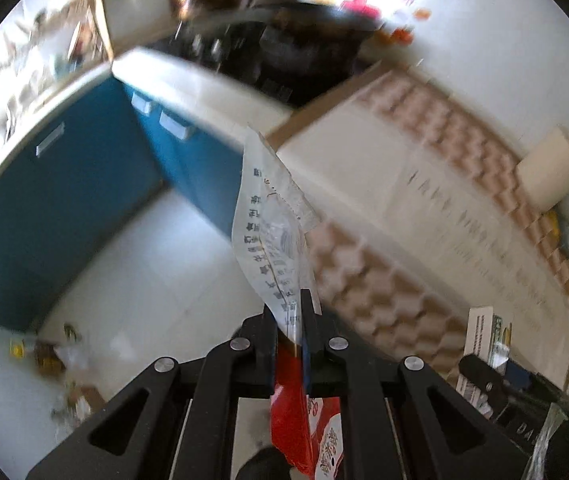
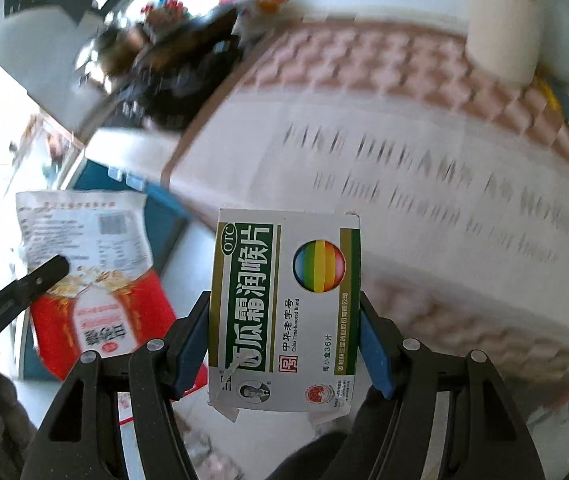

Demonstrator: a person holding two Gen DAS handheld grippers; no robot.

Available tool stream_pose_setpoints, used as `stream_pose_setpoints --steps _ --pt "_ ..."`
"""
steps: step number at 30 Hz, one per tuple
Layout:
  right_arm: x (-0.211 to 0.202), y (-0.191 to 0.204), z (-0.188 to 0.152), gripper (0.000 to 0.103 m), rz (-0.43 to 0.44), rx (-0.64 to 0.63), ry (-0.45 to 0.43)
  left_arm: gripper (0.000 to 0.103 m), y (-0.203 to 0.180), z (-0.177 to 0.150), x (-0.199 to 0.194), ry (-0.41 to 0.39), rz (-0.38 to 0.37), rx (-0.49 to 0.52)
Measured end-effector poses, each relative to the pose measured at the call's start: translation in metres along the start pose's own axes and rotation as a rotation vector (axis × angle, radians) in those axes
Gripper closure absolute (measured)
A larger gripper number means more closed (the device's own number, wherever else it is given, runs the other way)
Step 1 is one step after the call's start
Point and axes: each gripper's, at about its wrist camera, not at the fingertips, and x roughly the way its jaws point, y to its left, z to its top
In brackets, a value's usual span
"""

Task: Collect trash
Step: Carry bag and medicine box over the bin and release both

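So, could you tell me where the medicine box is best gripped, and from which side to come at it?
Grip the medicine box across its two long side edges, coming from its bottom end, as the right gripper does now. It is flat and rigid, and its narrow width fits between the blue pads. The printed face stays visible.

Left tool pinches a snack wrapper (edge-on) above floor.
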Motion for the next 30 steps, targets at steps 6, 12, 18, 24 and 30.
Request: stream_pose_setpoints --steps 6,12,18,24,30 --pt "0.092 0.010 -0.066 0.035 -0.023 -0.038 0.175 0.097 0.037 -0.040 0.104 0.182 0.006 -0.086" --pt "0.204 0.000 -0.102 0.035 -0.044 -0.068 0.282 0.097 0.070 -0.083 0.244 0.336 0.019 -0.166" --pt "0.341 -0.026 -0.145 0.035 -0.055 -0.088 0.375 0.097 0.093 -0.134 0.385 0.453 0.028 -0.191" --pt "0.456 -0.054 -0.181 0.035 -0.060 -0.105 0.453 0.090 0.106 -0.177 0.487 0.556 0.018 -0.194" --pt "0.531 -0.071 -0.198 0.034 -0.017 -0.072 0.546 0.085 0.117 -0.194 0.512 0.594 0.034 -0.213"
